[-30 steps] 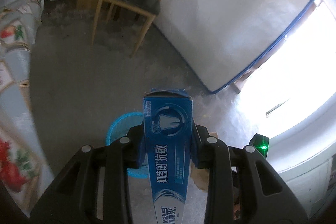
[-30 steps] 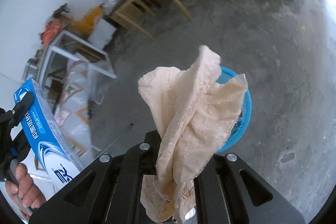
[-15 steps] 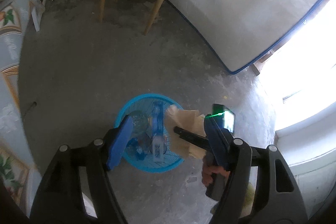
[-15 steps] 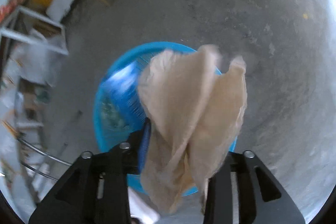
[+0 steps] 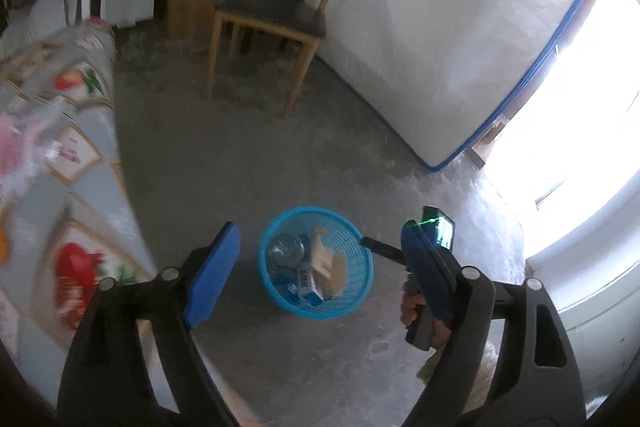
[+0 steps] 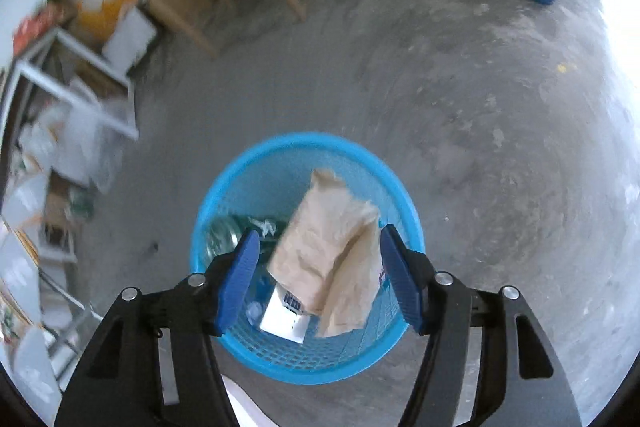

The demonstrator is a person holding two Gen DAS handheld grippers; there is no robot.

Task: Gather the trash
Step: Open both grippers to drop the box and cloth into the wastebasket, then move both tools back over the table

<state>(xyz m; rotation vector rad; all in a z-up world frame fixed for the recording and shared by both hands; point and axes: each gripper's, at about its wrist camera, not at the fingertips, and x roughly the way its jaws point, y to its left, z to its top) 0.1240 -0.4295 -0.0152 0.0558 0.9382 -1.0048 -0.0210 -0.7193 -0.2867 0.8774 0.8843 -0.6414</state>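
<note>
I see the crumpled brown paper (image 6: 332, 255) lying in the blue mesh bin (image 6: 280, 363) on the concrete floor (image 6: 460, 107), on top of the toothpaste box (image 6: 284, 319). My right gripper (image 6: 316, 283) hangs above it, jaws opening and touching nothing; my left gripper (image 5: 320, 259) is also opening, empty, off to the bin's side

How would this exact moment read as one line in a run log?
stage: dropping trash | left gripper: jaws opening, empty | right gripper: jaws opening | paper bag, box: in blue basket
</note>
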